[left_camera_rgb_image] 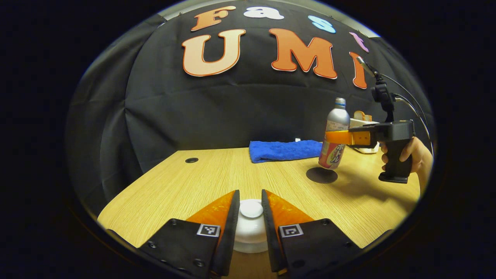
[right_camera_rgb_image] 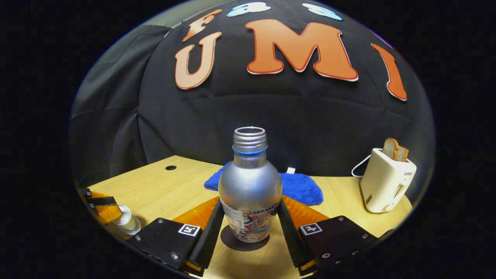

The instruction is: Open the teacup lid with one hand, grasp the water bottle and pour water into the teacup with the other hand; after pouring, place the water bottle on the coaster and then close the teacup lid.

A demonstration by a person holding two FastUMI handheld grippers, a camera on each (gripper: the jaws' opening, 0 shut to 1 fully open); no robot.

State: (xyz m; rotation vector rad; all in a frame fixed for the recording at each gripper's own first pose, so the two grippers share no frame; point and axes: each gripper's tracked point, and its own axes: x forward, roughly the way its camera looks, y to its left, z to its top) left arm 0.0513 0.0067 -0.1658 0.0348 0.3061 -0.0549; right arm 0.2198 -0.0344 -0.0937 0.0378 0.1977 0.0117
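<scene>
My left gripper (left_camera_rgb_image: 250, 192) is low over a white teacup (left_camera_rgb_image: 250, 238), its orange fingers pressed against both sides of the lid's knob (left_camera_rgb_image: 251, 209). Whether the lid rests on the cup cannot be told. The right gripper view shows that gripper (right_camera_rgb_image: 104, 209) and the teacup (right_camera_rgb_image: 128, 223) at the far left. My right gripper (right_camera_rgb_image: 250, 201) is shut on a silver, uncapped water bottle (right_camera_rgb_image: 250, 182). The bottle (left_camera_rgb_image: 337, 120) leans slightly, its base at the dark round coaster (left_camera_rgb_image: 321, 176), and contact is unclear. The coaster (right_camera_rgb_image: 244, 246) peeks out under it.
A folded blue towel (left_camera_rgb_image: 285, 150) lies at the back of the wooden table (left_camera_rgb_image: 193, 186). A cream toaster (right_camera_rgb_image: 385, 186) holding bread stands at the back right. A cable hole (left_camera_rgb_image: 191, 160) is at the far left. A hand (left_camera_rgb_image: 416, 153) holds the right gripper (left_camera_rgb_image: 334, 137).
</scene>
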